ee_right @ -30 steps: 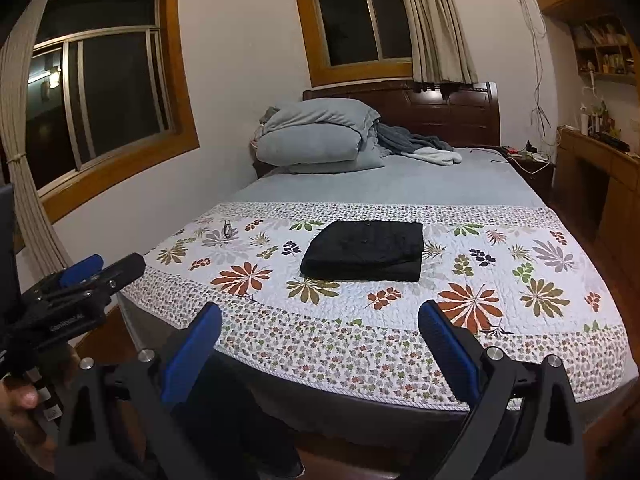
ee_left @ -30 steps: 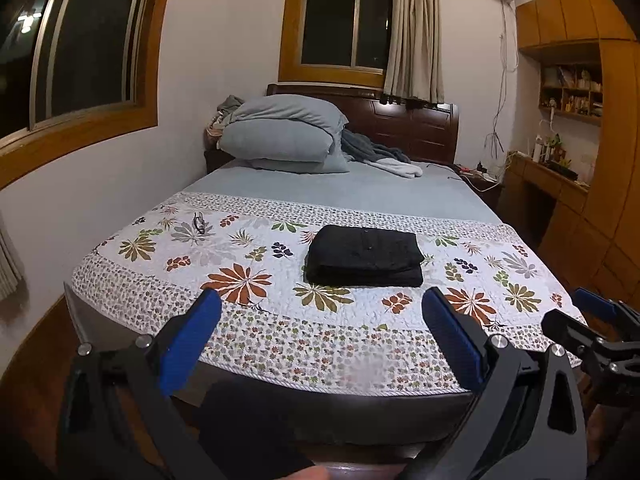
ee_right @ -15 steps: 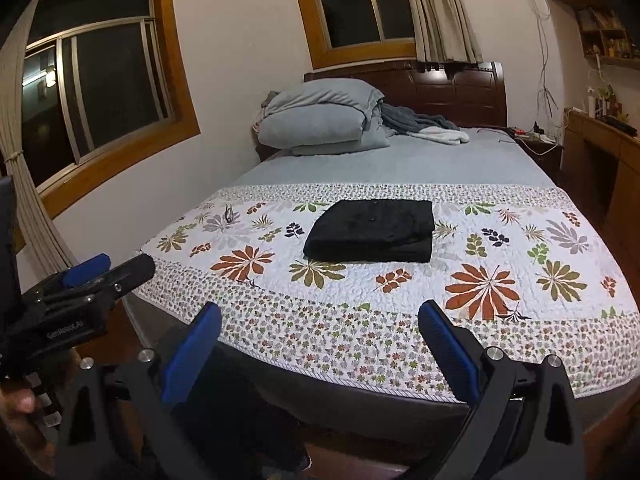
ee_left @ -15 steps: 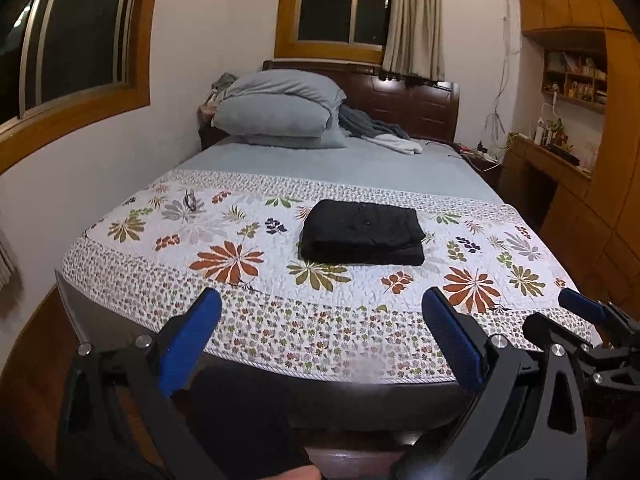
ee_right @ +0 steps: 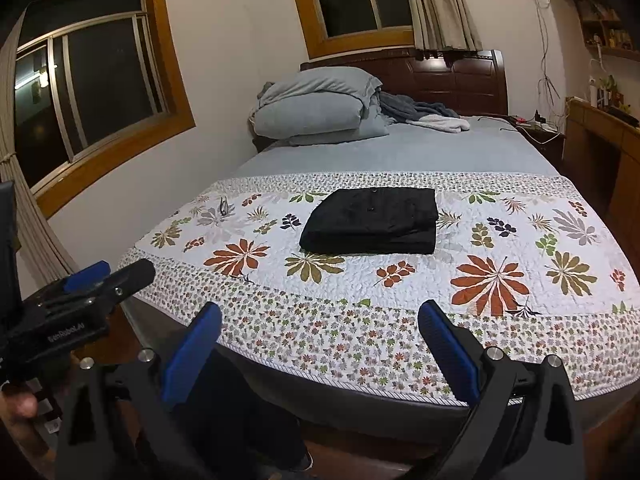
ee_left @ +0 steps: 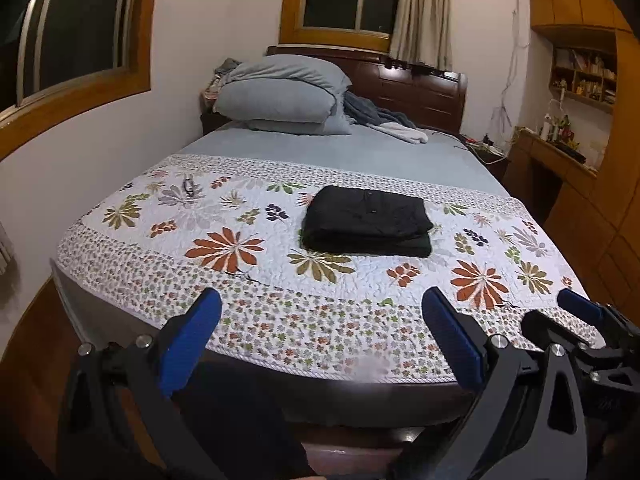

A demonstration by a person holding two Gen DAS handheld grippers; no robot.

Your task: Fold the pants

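Both tongs (ee_left: 320, 312) (ee_right: 318, 314) nearer folded pants (ee_left: 367, 226), agape.

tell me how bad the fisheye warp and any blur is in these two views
Left wrist view: window frame bows strongly, a small smudged patch on the quilt edge. Right wrist view: side window curves, black pants stay sharp, corners vignette dark.

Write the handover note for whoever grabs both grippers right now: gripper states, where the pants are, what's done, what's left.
Left gripper: open, empty, held off the foot of the bed.
Right gripper: open, empty, beside it, also short of the bed.
Black fabric pants: folded into a compact rectangular stack, lying on the white floral quilt mid-bed, nothing touching them.
Done: the fold looks complete, edges roughly squared.
Left: probably nothing beyond a check; tidy the stack's near edge only if it looks uneven up close.
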